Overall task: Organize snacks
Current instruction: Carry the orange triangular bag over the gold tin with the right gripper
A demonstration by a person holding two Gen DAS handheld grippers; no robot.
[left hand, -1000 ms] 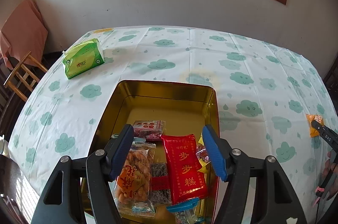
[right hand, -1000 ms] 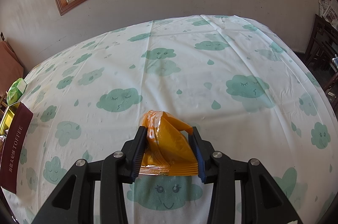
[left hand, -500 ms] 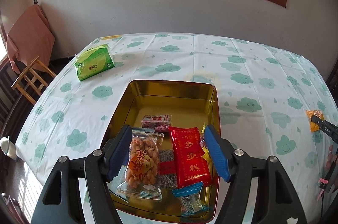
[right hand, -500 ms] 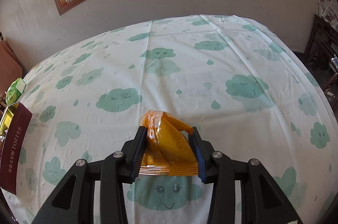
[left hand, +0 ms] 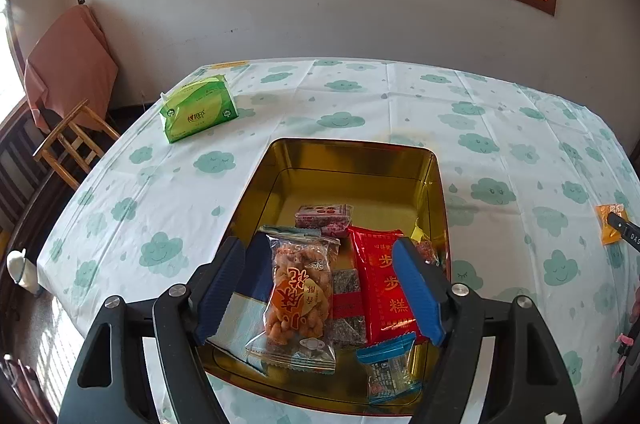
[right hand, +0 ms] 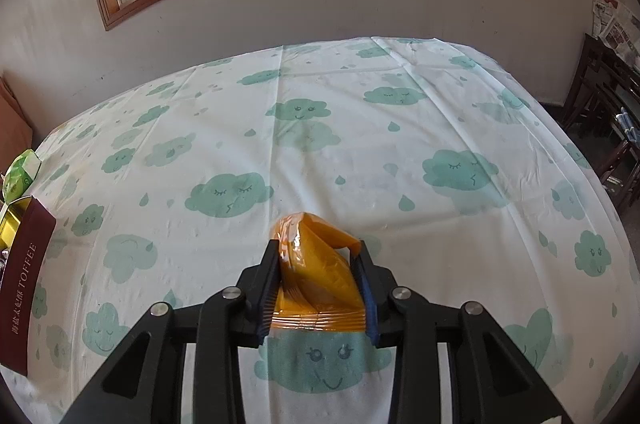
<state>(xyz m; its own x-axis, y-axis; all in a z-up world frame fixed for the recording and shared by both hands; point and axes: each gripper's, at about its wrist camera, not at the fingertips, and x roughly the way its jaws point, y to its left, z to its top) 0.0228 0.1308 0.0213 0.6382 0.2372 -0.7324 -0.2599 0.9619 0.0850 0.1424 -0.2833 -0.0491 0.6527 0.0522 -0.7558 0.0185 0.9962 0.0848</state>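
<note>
A gold tin (left hand: pixel 352 160) sits on the cloud-print tablecloth and holds several snacks: a clear bag of orange puffs (left hand: pixel 300 292), a red packet (left hand: pixel 386 288), a small pink packet (left hand: pixel 324 216) and a blue-ended candy (left hand: pixel 390 368). My left gripper (left hand: pixel 320 294) is open and empty, held above the tin's near end. My right gripper (right hand: pixel 318 294) is shut on an orange snack packet (right hand: pixel 316 272) low over the cloth. That packet also shows at the far right of the left wrist view (left hand: pixel 608 224). The tin's dark red side (right hand: pixel 24 288) shows at the right wrist view's left edge.
A green tissue pack (left hand: pixel 198 112) lies on the table's far left corner. A wooden chair (left hand: pixel 70 140) draped with pink cloth stands off the table's left side. Dark wooden furniture (right hand: pixel 600 104) stands to the right. A wall with a window runs behind the table.
My left gripper has risen and drawn back from the tin, so more of the tin and table show. My right gripper stays shut on the orange packet, unmoved.
</note>
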